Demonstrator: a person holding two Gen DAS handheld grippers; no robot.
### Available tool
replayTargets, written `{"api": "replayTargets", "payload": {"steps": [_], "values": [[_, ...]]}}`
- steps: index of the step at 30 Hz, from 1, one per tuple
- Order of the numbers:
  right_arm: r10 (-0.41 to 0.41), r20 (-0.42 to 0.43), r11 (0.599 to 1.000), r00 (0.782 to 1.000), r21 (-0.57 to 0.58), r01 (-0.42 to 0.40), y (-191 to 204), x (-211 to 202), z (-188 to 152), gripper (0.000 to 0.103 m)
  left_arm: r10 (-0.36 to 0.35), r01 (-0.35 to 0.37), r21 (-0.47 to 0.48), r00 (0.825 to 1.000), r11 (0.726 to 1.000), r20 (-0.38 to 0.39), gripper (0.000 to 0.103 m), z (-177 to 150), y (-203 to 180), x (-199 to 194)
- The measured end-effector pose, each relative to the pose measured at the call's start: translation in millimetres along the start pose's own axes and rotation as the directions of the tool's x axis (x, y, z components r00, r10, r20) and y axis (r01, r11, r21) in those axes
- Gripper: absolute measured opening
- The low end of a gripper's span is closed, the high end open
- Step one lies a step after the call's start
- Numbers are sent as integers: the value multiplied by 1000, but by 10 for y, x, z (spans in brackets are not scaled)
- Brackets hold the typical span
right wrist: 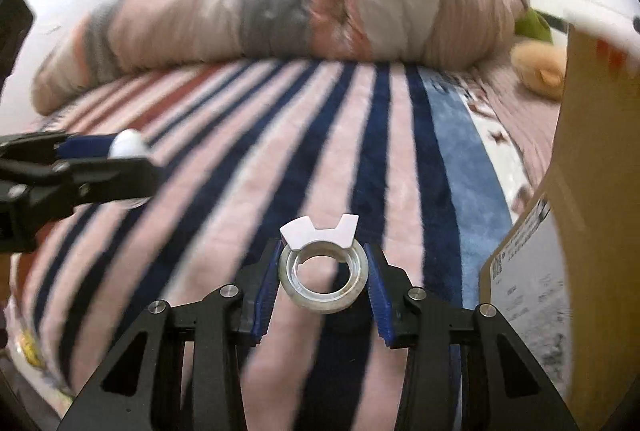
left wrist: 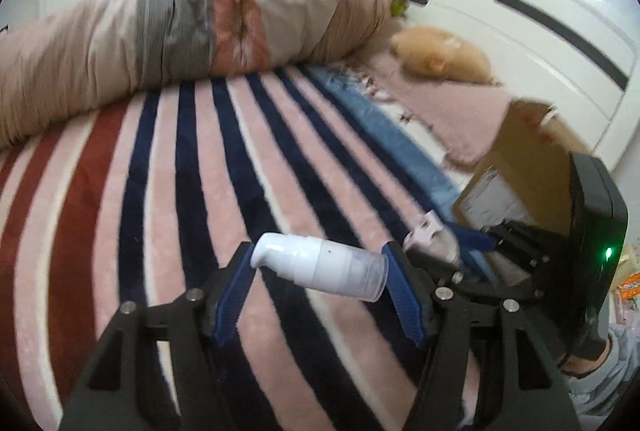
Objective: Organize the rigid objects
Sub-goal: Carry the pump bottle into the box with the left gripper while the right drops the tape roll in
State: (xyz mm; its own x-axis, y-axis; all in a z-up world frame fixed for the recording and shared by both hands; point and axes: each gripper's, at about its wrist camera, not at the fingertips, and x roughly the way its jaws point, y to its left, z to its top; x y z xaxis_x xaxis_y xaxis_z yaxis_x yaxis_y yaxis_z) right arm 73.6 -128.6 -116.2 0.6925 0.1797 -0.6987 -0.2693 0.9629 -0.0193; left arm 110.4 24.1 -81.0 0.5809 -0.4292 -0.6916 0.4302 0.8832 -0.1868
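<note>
My left gripper [left wrist: 318,273] is shut on a white pump bottle [left wrist: 320,267] with a clear cap, held sideways above the striped blanket [left wrist: 180,171]. My right gripper [right wrist: 323,273] is shut on a clear tape roll [right wrist: 323,277] with a white dispenser tab, also held above the blanket [right wrist: 280,135]. The right gripper shows at the right of the left wrist view [left wrist: 452,243], next to a cardboard box [left wrist: 520,167]. The left gripper with the bottle shows at the left of the right wrist view [right wrist: 120,155].
A rolled quilt [left wrist: 200,23] lies across the far side of the bed. A tan plush toy [left wrist: 440,55] lies by the white headboard [left wrist: 520,11]. The cardboard box [right wrist: 580,231] stands close on the right of the right gripper.
</note>
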Motion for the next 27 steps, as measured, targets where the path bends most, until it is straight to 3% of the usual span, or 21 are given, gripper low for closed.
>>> {"api": "replayTargets", "payload": {"steps": [8, 12, 15, 20, 27], "values": [[78, 171, 995, 982, -71, -66, 112, -919, 168, 37, -86, 78, 64, 988, 995, 130, 61, 283, -419, -701], [27, 242, 999, 970, -45, -17, -163, -1327, 173, 37, -115, 95, 123, 979, 988, 170, 61, 453, -760, -836], [-55, 269, 998, 962, 1, 56, -478, -1544, 119, 37, -149, 120, 163, 973, 979, 178, 61, 576, -1082, -834], [-186, 218, 981, 958, 94, 170, -1069, -1690, -77, 37, -192, 154, 234, 970, 960, 146, 61, 743, -1612, -637], [-207, 87, 970, 974, 147, 193, -1540, -1567, -359, 37, -214, 188, 321, 975, 928, 50, 61, 873, -2214, -208]]}}
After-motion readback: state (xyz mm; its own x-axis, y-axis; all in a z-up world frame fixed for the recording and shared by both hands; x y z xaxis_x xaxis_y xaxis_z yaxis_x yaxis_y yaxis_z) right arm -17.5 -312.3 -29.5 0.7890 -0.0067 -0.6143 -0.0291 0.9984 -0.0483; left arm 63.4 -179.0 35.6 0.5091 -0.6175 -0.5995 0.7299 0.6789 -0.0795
